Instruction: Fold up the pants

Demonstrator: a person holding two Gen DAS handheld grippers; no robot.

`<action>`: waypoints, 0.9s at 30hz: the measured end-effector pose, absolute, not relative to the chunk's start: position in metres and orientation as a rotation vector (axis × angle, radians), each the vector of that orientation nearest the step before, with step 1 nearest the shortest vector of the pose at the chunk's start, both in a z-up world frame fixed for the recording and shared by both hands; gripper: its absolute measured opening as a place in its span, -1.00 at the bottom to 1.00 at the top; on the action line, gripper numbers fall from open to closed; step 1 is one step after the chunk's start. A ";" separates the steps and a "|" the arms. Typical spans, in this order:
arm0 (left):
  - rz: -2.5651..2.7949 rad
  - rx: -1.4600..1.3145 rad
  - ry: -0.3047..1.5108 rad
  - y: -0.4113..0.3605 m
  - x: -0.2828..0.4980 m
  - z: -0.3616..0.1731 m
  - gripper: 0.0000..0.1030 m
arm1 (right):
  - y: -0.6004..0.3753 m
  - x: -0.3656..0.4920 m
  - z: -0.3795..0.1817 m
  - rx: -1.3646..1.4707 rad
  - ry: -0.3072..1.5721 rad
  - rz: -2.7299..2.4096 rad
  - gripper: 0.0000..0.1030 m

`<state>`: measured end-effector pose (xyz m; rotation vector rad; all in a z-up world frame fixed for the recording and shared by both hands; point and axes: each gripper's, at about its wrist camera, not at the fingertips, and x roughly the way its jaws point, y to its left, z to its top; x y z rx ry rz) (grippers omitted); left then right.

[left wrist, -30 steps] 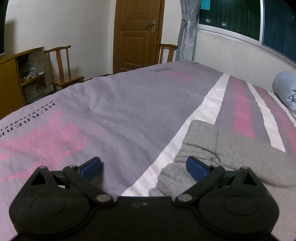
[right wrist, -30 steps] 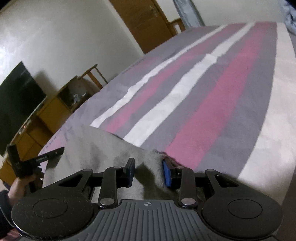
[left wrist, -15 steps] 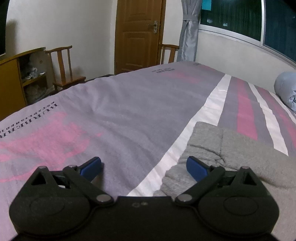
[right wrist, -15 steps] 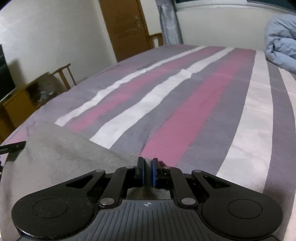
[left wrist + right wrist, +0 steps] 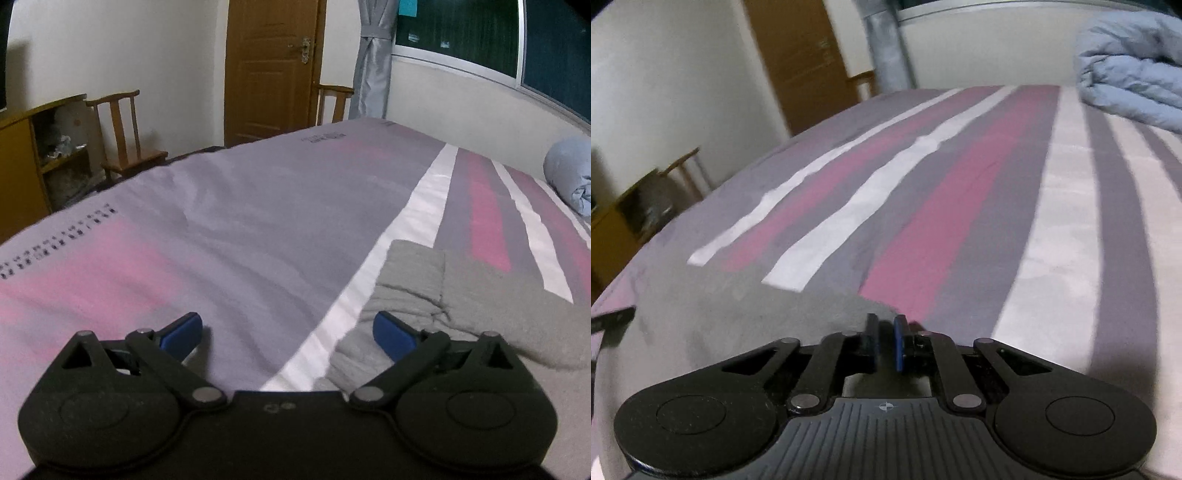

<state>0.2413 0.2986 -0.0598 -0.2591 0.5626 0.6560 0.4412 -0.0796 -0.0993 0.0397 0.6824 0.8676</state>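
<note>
Grey pants [image 5: 436, 295] lie folded on the striped bed, at the right of the left wrist view. My left gripper [image 5: 288, 332] is open and empty just above the bed, its right finger over the pants' bunched near edge. In the right wrist view the pants [image 5: 720, 325] spread across the lower left. My right gripper [image 5: 885, 341] is nearly closed at the pants' right edge with a narrow gap between the pads; I cannot see cloth between them. A tip of the left gripper [image 5: 613, 319] shows at the far left.
The bed sheet [image 5: 240, 229] has grey, pink and white stripes. A rolled blue duvet [image 5: 1134, 70] lies at the bed's far right. Wooden chairs [image 5: 125, 133], a cabinet [image 5: 22, 166] and a brown door [image 5: 273, 66] stand beyond the bed.
My right gripper closed from open at the pants' edge, then turned rightward, bringing the duvet into view. My left gripper stayed open and backed slightly off the pants.
</note>
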 end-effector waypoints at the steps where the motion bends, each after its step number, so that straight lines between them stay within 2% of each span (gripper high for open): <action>1: 0.657 -0.257 0.548 0.298 0.237 -0.056 0.77 | -0.084 0.437 -0.093 0.037 0.659 0.882 -0.84; 7: 0.619 -0.242 0.528 0.284 0.223 -0.049 0.77 | -0.137 0.410 -0.074 0.100 0.620 0.828 -0.83; 13: 0.564 -0.203 0.494 0.253 0.217 -0.050 0.77 | -0.252 0.355 -0.071 0.210 0.555 0.617 -0.83; 18: 0.505 -0.176 0.510 0.226 0.227 -0.054 0.79 | -0.362 0.326 -0.097 0.271 0.645 0.330 -0.83; 20: 0.503 -0.161 0.572 0.219 0.235 -0.061 0.77 | -0.411 0.318 -0.111 0.416 0.685 0.278 -0.85; 24: 0.489 -0.194 0.525 0.206 0.227 -0.059 0.80 | -0.487 0.272 -0.098 0.589 0.551 0.121 -0.83; 26: 0.487 -0.193 0.505 0.199 0.223 -0.058 0.80 | -0.521 0.248 -0.099 0.688 0.488 0.049 -0.58; 27: 0.485 -0.194 0.492 0.195 0.221 -0.060 0.81 | -0.537 0.239 -0.101 0.732 0.476 0.010 -0.15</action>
